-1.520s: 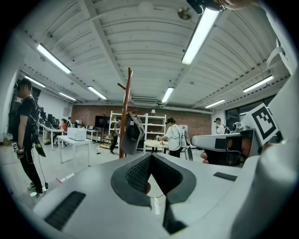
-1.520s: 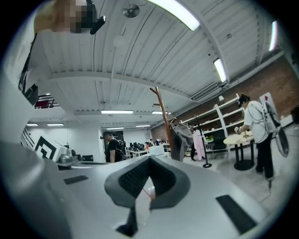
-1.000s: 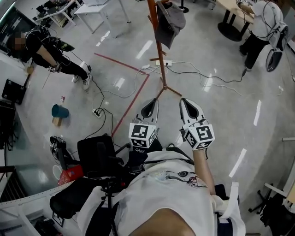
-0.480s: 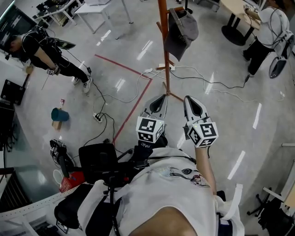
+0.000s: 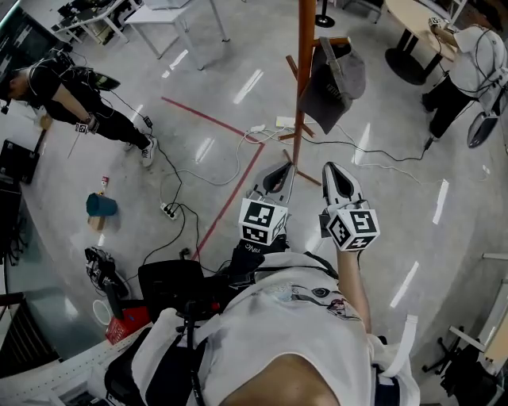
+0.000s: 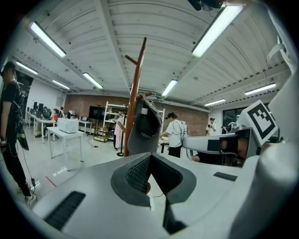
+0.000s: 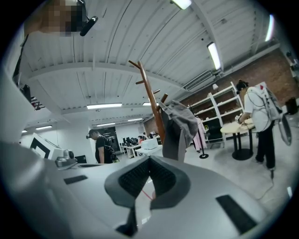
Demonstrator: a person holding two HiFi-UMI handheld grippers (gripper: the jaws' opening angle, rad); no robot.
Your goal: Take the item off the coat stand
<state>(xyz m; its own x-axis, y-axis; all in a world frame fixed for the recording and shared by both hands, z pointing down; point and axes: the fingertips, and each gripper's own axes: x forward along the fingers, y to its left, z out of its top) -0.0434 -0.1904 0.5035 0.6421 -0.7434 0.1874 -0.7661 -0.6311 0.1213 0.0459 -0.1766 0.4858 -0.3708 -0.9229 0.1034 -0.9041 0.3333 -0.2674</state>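
A grey cap [image 5: 333,83] hangs on a peg of the brown wooden coat stand [image 5: 305,71], straight ahead of me. Both grippers are held side by side short of the stand and below the cap, touching nothing. My left gripper [image 5: 278,172] points at the stand's lower pole with its jaws together and empty. My right gripper [image 5: 334,172] sits just right of it, also shut and empty. In the left gripper view the cap [image 6: 144,130] hangs above the closed jaws [image 6: 149,161], beside the stand [image 6: 135,88]. The right gripper view shows the cap [image 7: 180,126] above its jaws [image 7: 149,163].
Cables and a power strip [image 5: 284,122] lie on the floor round the stand's feet, beside a red tape line [image 5: 230,178]. A person [image 5: 71,91] stands at the left and another [image 5: 468,63] at the far right near a round table [image 5: 413,24]. A blue bin [image 5: 101,205] sits left.
The stand and cap have come nearer and shifted right in the head view. Both grippers have risen a little toward the stand, still shut and empty.
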